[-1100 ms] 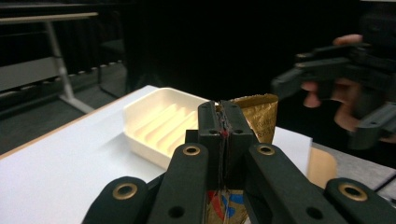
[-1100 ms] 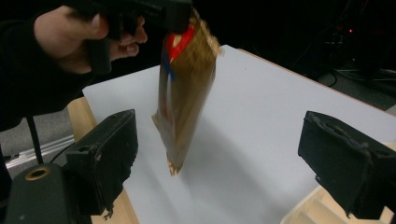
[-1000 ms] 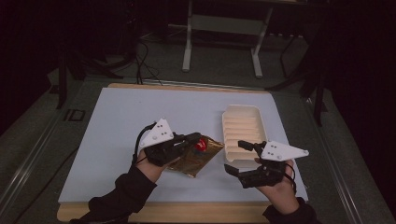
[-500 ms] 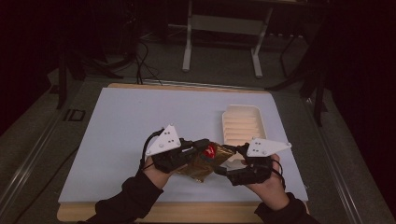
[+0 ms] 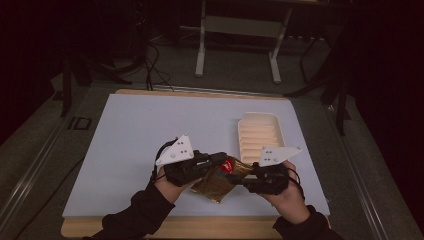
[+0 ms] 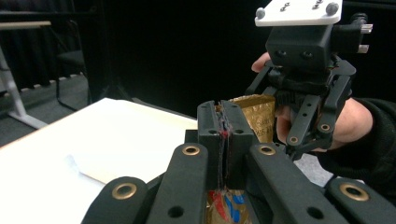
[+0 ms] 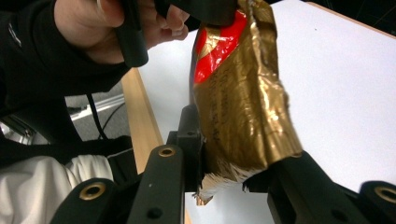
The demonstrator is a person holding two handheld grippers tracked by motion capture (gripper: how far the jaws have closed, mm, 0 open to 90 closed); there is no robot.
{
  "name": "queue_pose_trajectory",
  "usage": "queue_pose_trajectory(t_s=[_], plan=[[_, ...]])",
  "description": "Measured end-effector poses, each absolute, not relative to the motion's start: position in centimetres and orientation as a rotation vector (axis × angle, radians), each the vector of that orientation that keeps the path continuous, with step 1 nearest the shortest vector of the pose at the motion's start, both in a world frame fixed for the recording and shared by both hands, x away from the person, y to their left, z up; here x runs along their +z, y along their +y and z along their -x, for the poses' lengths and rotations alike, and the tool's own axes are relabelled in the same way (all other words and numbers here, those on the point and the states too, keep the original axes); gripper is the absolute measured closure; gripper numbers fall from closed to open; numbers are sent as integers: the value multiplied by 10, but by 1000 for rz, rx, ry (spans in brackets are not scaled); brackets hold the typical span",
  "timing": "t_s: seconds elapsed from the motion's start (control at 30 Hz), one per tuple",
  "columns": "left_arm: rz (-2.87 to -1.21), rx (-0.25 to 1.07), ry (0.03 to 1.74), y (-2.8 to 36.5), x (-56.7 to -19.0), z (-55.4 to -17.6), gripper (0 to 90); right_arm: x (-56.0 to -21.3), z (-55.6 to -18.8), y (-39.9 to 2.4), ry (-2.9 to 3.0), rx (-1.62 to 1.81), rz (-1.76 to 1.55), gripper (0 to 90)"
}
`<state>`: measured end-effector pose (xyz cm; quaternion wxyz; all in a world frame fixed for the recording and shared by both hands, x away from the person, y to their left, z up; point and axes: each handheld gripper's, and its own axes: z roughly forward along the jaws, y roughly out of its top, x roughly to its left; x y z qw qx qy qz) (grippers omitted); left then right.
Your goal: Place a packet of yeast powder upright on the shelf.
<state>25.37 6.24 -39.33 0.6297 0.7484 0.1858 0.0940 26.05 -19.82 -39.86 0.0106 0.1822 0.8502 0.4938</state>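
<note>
From where I stand, both hands have come together at about six o'clock on the white-topped table [image 5: 150, 130], where a second ago the right hand sat apart near the cream ribbed plastic tray [image 5: 260, 134] at four o'clock. The crinkled gold foil packet with the red patch [image 5: 221, 177] has left the table surface and now hangs between the two tools, lifted just above the sheet. The left gripper [image 5: 216, 161] is clamped tight on one edge of the packet; in the left gripper view its jaws stand pressed together with a thin sliver of foil pinched between them [image 6: 223, 135]. The right gripper [image 5: 247, 179] has closed on the opposite edge, and in the right gripper view the gold foil [image 7: 243, 102] sits squeezed between its jaws with a ragged torn fringe poking out below. The tray stays empty at about two o'clock from the hands. With both ends gripped and the packet stretched between them, I judge the person is set to pull it apart and tear it open, probably to tip its contents into that tray.
</note>
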Motion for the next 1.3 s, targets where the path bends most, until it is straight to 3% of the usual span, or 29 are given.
queue_pose_trajectory(t_s=[0.13,0.2,0.53,0.67,0.73,0.9,1.3], plan=[[-1717,201,412,65,-390,-254,853,-397,-261,-198,2664,1553,-561,743],[-1712,188,400,68,-388,-255,779,-396,-261,-198,2663,1558,-549,745],[-1663,194,427,81,-384,-249,165,-385,-265,-208,2621,1562,-482,748],[-1682,217,446,85,-384,-244,58,-380,-266,-212,2597,1558,-445,747],[-1698,219,462,89,-386,-242,22,-376,-269,-216,2585,1586,-423,747],[-1698,203,502,101,-394,-238,22,-372,-275,-222,2562,1608,-380,748],[-1723,309,530,143,-437,-223,28,-353,-297,-249,2442,1487,-245,748]])
